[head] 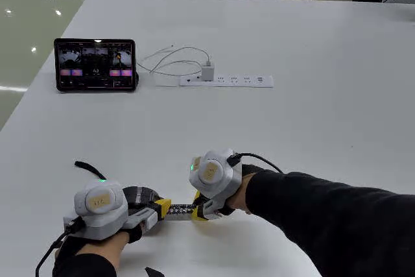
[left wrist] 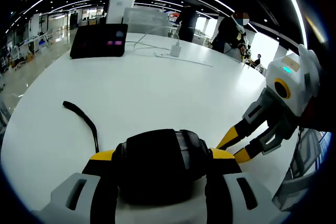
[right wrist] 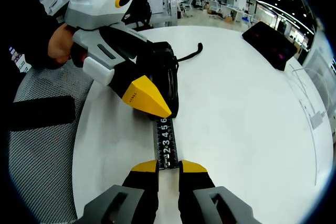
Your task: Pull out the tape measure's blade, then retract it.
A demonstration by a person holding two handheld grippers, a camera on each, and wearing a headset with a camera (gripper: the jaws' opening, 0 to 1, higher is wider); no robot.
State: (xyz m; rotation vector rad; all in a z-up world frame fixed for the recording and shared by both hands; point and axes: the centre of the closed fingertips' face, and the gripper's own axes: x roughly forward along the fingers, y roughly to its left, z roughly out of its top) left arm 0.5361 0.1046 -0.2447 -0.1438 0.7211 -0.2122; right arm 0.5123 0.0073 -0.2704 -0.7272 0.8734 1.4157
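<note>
**Two-handed hold, short length out**

My left gripper [left wrist: 163, 156] was clamped around the tape measure [left wrist: 157, 163], with one yellow tip on each side of the round black case. The case sat low on the white table [head: 292, 115], near my edge. In the head view the same left gripper [head: 159, 209] pointed right with the tape measure [head: 141, 196] in its jaws.

My right gripper [right wrist: 168, 167] was pinched shut on the free end of the blade [right wrist: 164, 142]. The blade was black with white scale marks and ran straight from the case mouth to my yellow tips, lying flat just above the table. Only a short stretch was out. The digits I could read on it were 2, 3, 4, 5 and 6, counting up toward the case.

From the right gripper view, the left gripper [right wrist: 157, 90] came in from the upper left and covered part of the tape measure [right wrist: 163, 69]. One of its yellow tips carried small print that I couldn't read. From the left gripper view, the right gripper [left wrist: 236, 148] came in from the right with its jaws close together.

In the head view the right gripper [head: 198, 211] sat just right of the blade [head: 180, 210].

The black wrist strap [head: 89, 169] trailed off the case to the left, loose on the table.

Well apart, at the far side:
- A tablet [head: 96, 64] stood propped with its screen lit. It showed thumbnails, but the text was too small to read.
- A white power strip [head: 227, 81] had a charger [head: 207, 71] plugged in.
- A white cable [head: 170, 61] was looped beside it.

A mesh chair [right wrist: 42, 129] sat at the table edge in the right gripper view.
</note>
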